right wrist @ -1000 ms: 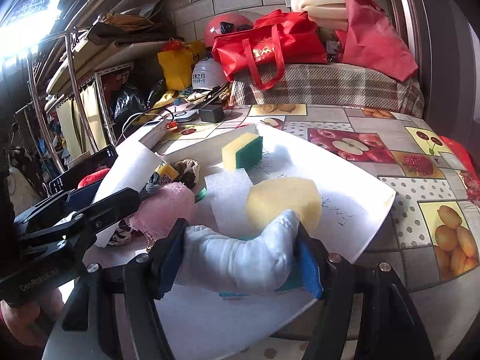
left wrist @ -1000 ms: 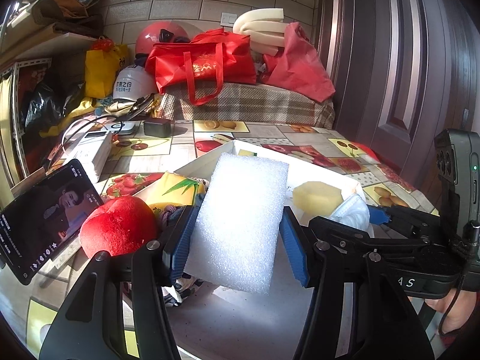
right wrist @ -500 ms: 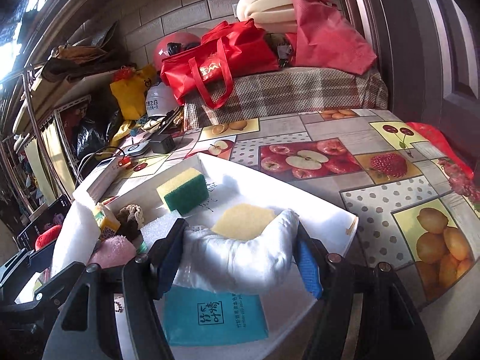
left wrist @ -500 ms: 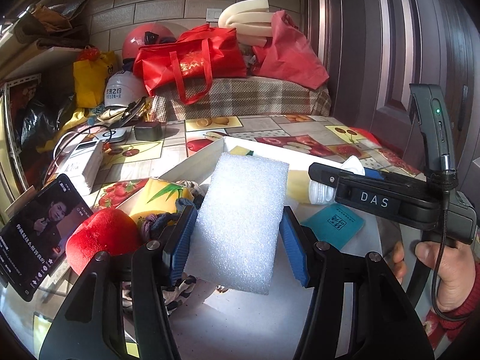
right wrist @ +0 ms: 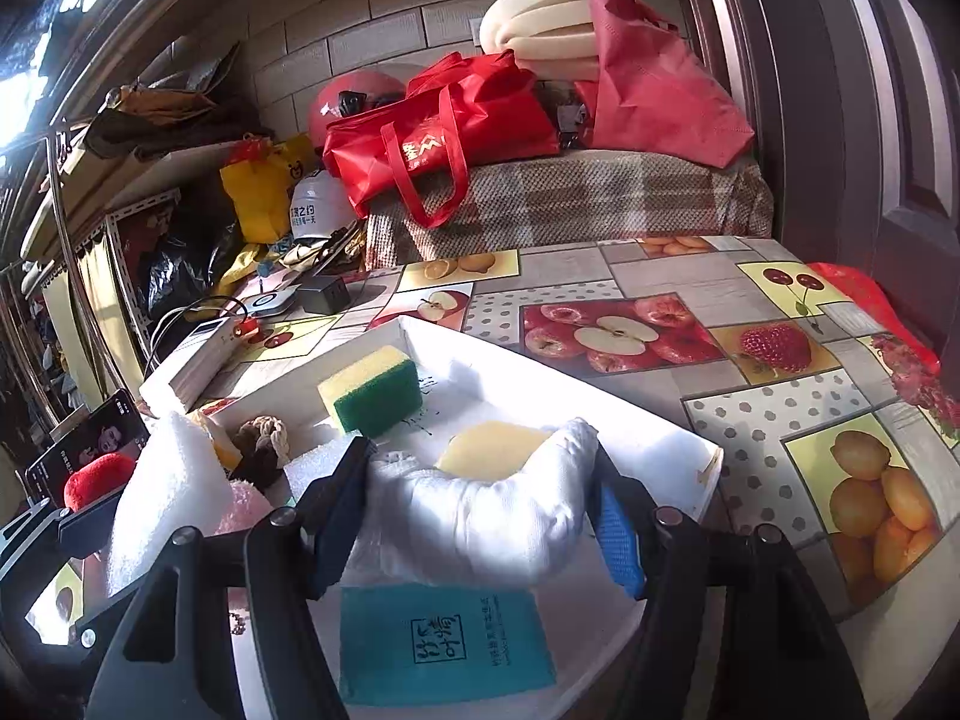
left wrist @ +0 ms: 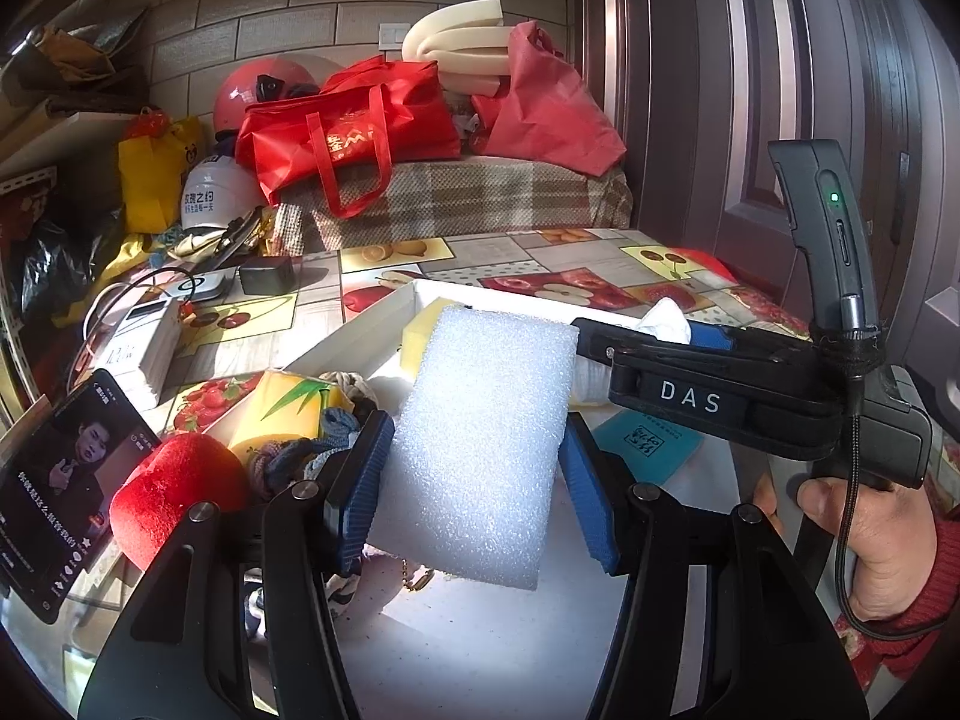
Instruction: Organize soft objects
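Note:
My left gripper (left wrist: 477, 480) is shut on a white foam block (left wrist: 486, 438) and holds it above the near end of a white tray (left wrist: 360, 330). My right gripper (right wrist: 480, 510) is shut on a white rolled cloth (right wrist: 480, 516), held over the tray (right wrist: 690, 456). In the right wrist view the tray holds a yellow-green sponge (right wrist: 372, 390), a yellow sponge piece (right wrist: 492, 447), a teal packet (right wrist: 444, 648), a pink plush (right wrist: 240, 510) and a knotted rope toy (right wrist: 258, 438). A red plush apple (left wrist: 174, 492) lies left of the tray.
A phone (left wrist: 54, 480) leans at the left. A yellow pack (left wrist: 288, 408) and tangled fabric (left wrist: 300, 456) sit by the apple. A power strip (left wrist: 144, 348), charger (left wrist: 267, 276), red bags (left wrist: 348, 132) and helmets stand behind. A door (left wrist: 810, 120) is on the right.
My right gripper has lifted the white cloth and moved back over the tray, uncovering the teal packet. My left gripper still holds the foam block, with the view shifted slightly.

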A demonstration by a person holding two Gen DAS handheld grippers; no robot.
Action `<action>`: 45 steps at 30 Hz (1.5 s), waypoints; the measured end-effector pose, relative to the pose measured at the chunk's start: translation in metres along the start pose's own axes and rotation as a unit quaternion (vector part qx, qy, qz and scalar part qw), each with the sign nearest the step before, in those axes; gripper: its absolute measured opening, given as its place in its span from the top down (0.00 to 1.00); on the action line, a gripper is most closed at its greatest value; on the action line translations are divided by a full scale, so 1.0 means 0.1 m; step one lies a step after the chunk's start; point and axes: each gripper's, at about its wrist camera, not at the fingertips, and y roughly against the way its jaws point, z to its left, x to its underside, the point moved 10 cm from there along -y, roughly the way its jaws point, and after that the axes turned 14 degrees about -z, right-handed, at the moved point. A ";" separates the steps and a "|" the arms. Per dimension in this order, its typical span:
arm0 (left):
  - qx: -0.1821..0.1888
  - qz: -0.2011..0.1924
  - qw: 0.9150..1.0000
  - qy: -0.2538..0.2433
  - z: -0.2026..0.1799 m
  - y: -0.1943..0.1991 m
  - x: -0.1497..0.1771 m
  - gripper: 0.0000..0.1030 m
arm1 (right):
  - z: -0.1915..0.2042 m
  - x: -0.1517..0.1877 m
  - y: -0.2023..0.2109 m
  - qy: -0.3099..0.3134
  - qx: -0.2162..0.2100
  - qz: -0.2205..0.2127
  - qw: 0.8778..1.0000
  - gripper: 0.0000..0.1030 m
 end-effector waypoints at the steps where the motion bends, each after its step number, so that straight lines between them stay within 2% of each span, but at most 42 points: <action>1: 0.000 0.000 1.000 -0.001 0.00 0.00 0.00 0.46 | 0.01 0.00 0.00 0.004 0.001 -0.001 1.000 0.34; 10: -0.001 -0.003 1.000 -0.005 -0.01 0.02 0.01 0.44 | 0.01 0.02 -0.02 0.005 0.004 0.006 1.000 0.31; 11: -0.001 -0.003 1.000 -0.005 -0.01 0.02 0.01 0.40 | 0.02 0.02 -0.03 0.007 0.005 0.008 1.000 0.27; 12: -0.006 -0.003 1.000 -0.005 -0.01 0.03 0.01 0.31 | 0.03 0.03 -0.03 0.009 0.005 0.009 1.000 0.21; 13: -0.013 -0.003 1.000 -0.003 0.01 0.03 0.01 0.25 | 0.02 0.03 -0.04 0.011 0.009 0.010 1.000 0.20; 15: -0.021 -0.005 1.000 0.002 0.05 0.05 -0.01 0.04 | -0.01 0.02 -0.04 0.008 0.016 0.009 1.000 0.15; 16: -0.027 -0.010 1.000 0.001 0.06 0.07 -0.02 0.00 | -0.03 0.02 -0.04 0.005 0.018 0.009 1.000 0.13; 22: -0.048 -0.050 0.997 -0.020 0.03 0.22 -0.12 0.00 | -0.01 0.01 -0.02 0.016 0.023 0.002 1.000 0.13; 32: -0.063 -0.056 0.996 0.001 0.14 0.28 -0.13 0.00 | 0.03 -0.05 0.06 0.031 0.027 -0.023 0.999 0.12; 39: -0.079 -0.074 0.994 0.008 0.21 0.32 -0.17 0.00 | 0.05 -0.15 0.21 0.040 0.035 -0.065 0.996 0.12; 45: -0.093 -0.078 0.993 0.011 0.25 0.37 -0.16 0.00 | 0.10 -0.13 0.31 0.064 0.046 -0.069 0.994 0.12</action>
